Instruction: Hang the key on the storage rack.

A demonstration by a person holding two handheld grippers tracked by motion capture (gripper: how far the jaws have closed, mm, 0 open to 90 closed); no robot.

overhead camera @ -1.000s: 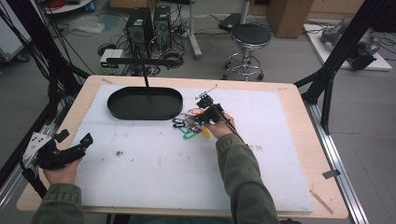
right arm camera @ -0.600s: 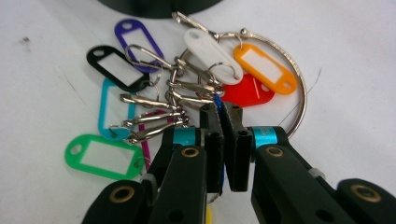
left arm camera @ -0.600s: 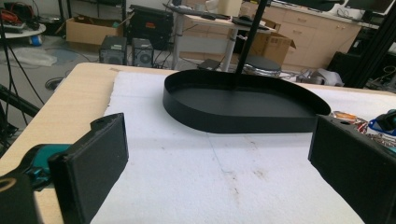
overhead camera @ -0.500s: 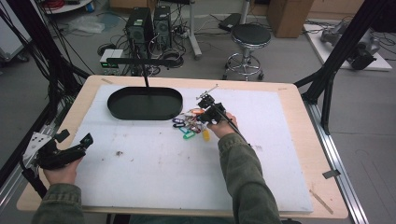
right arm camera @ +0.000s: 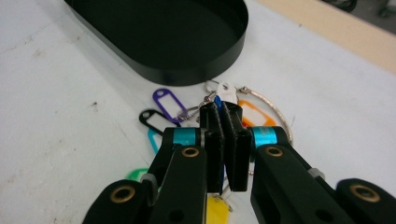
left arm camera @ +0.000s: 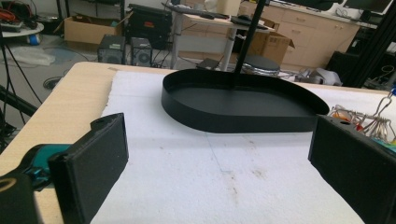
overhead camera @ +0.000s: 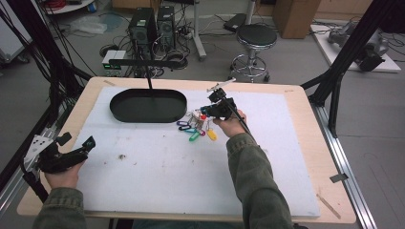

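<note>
Right gripper [overhead camera: 206, 108], jaws pressed together on a bunch of key tags [right arm camera: 219, 100], holds it just right of the black oval tray [overhead camera: 148, 106], near the far middle of the white mat [overhead camera: 191, 176]. Left gripper [overhead camera: 79, 149], jaws wide apart, hangs at the mat's near left edge.

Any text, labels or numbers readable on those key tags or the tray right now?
None can be read.
Key tags: their label windows look blank or too blurred to tell.
Tray: plain black, no marking.
Computer towers on the floor: too small to read.
</note>
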